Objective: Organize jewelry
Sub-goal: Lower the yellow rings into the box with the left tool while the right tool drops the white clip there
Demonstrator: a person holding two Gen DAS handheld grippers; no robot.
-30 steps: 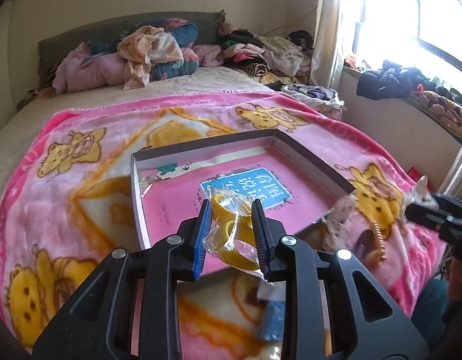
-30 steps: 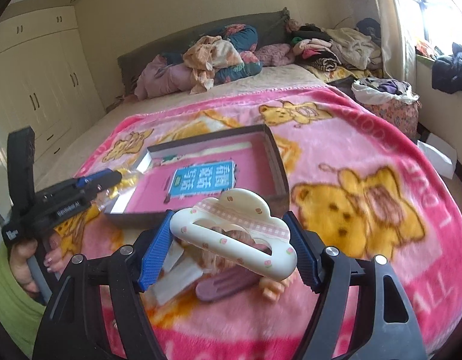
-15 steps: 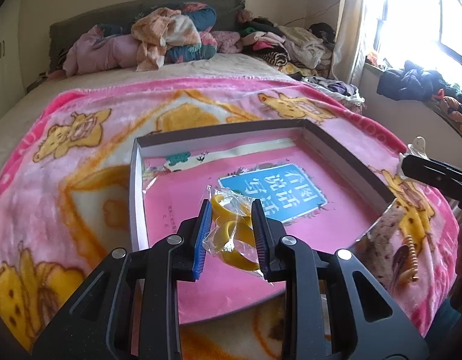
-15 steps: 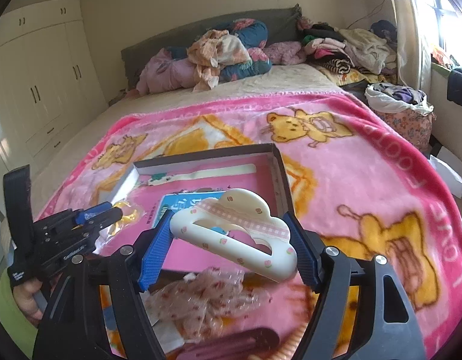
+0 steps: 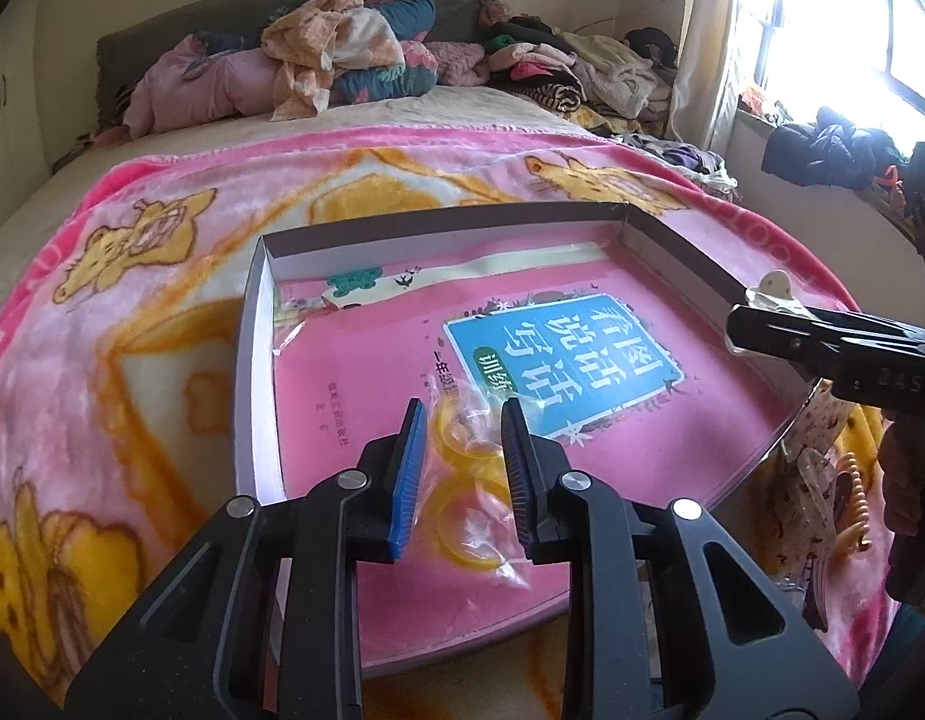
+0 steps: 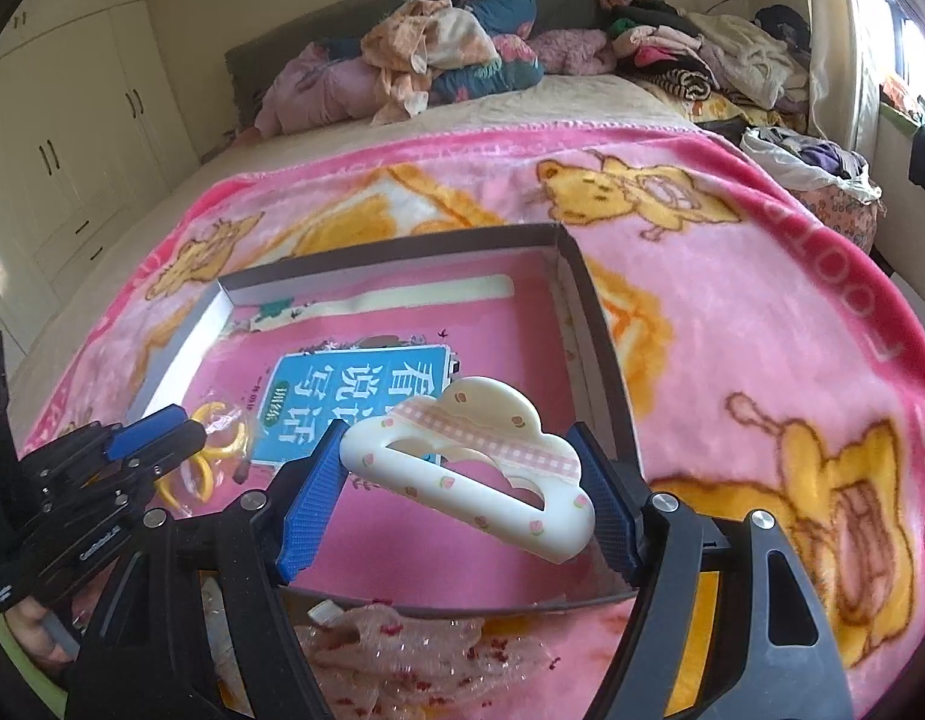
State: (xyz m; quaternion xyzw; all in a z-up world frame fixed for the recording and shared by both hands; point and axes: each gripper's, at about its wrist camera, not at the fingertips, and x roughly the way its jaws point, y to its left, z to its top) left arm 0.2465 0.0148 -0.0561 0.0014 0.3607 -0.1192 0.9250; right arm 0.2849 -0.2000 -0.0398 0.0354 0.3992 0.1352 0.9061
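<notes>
A: Start with the left gripper (image 5: 462,462). What has it got?

B: Its jaws stand narrow, pinched on a clear bag (image 5: 471,480) of yellow rings, low in the centre of the left view. The bag hangs between the blue pads (image 5: 409,474), its lower end trailing toward the bottom of the frame.

A: And the right gripper (image 6: 462,492)?

B: Spread wide, clamped end to end on a cream cloud-shaped clip (image 6: 468,468) with a pink checked ribbon. The clip spans the whole gap, tilted, lower at the right. A long thing gripped by its ends needs that width.

A: Where are they in relation to the box (image 5: 255,360)?

B: Both hang over it. The box lies open on the pink blanket (image 5: 132,300), a pink book (image 5: 558,360) with a blue title panel flat on its floor. In the left view the bag sits over the near left part of the book; in the right view the clip covers the near right part, just inside the dark wall (image 6: 594,324).

A: So each side has its own spot?

B: I would judge so: the items look set to land apart. More pieces lie outside the near wall, a spotted sheer thing (image 6: 402,654) and an orange clip (image 5: 852,504), not yet boxed.
</notes>
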